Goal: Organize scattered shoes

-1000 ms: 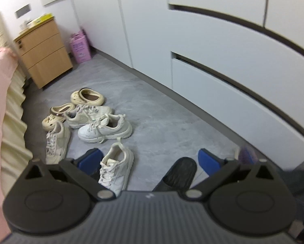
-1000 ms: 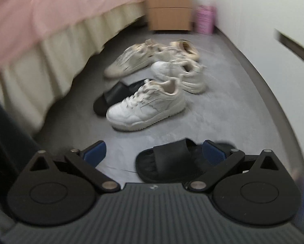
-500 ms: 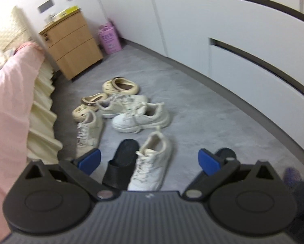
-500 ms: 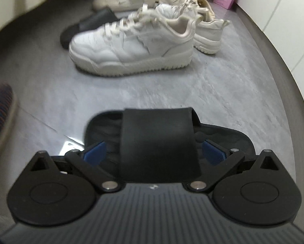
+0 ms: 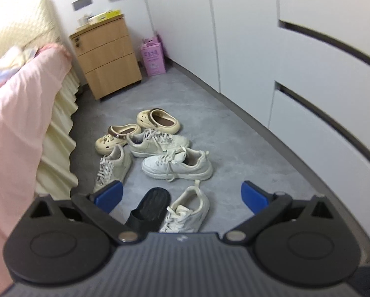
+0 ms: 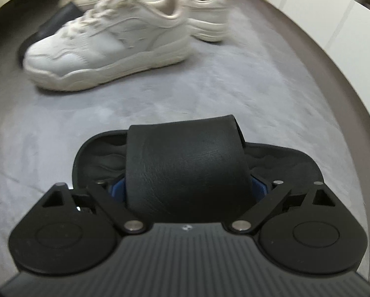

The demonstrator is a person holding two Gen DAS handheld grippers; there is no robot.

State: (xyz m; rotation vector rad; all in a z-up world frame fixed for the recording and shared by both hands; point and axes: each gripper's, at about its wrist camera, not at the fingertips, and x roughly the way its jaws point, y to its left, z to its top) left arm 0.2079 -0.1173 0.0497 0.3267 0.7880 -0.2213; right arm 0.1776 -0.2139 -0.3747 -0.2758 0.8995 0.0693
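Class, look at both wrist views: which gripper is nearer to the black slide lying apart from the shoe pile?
Right. The right gripper straddles that slide's strap, its jaws just closing on it. The left gripper hangs open above the shoe pile, with no such slide in its view.

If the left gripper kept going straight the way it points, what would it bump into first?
Probably the black slide or the white sneaker beside it. Both lie on the floor between the open fingers of the left gripper. Depth is unclear, so which comes first is uncertain.
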